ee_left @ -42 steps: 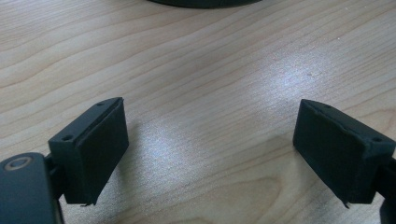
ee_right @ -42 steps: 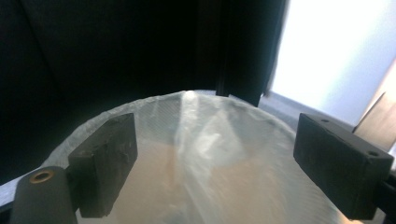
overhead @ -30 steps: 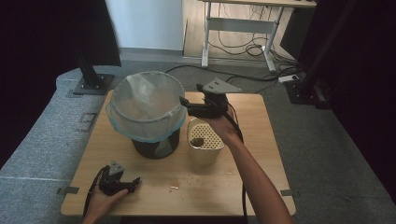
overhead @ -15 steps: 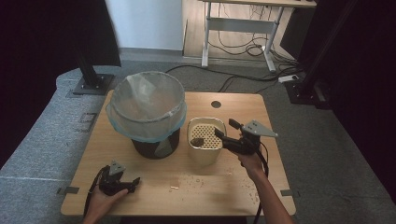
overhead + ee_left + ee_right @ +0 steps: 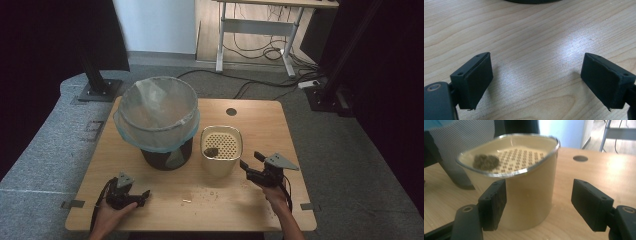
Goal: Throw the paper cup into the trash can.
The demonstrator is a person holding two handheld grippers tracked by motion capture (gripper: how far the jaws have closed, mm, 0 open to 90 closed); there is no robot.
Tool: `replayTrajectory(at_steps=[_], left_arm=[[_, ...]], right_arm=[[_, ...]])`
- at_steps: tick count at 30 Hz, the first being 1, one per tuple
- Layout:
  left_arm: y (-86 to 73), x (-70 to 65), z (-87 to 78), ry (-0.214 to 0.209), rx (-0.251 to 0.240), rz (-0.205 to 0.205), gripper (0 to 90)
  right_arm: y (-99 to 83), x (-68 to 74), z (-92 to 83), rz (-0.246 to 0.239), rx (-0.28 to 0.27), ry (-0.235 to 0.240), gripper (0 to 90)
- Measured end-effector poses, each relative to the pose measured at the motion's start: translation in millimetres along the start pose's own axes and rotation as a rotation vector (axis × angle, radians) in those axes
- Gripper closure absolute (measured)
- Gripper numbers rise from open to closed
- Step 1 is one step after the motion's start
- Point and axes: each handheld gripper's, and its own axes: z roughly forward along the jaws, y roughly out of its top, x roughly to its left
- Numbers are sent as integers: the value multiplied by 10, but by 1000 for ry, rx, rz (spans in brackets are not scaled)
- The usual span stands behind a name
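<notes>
Item: cream plastic cup with perforated insert (image 5: 524, 192), upright, just ahead of my right gripper (image 5: 539, 205); jaws apart, cup nearer its left jaw.

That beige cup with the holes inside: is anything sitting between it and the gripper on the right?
Nothing visible. The right gripper faces the beige cup with open jaws; only bare table lies between them.

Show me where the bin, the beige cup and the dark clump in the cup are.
bin (image 5: 167, 159): high view, on its dark lower wall below the liner.
beige cup (image 5: 529, 200): right gripper view, on its front wall.
dark clump (image 5: 486, 161): right gripper view, on the clump's middle, atop the cup's perforated insert.
</notes>
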Motion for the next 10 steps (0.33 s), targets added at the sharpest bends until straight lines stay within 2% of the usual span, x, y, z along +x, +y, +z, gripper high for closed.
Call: replayTrajectory(at_steps=[7, 10], left_arm=[[3, -1, 3, 1, 0, -1, 97], [3, -1, 3, 1, 0, -1, 97]], right_arm=[[-175, -47, 88, 37, 46, -3, 272], [-213, -54, 134, 33, 81, -17, 265]])
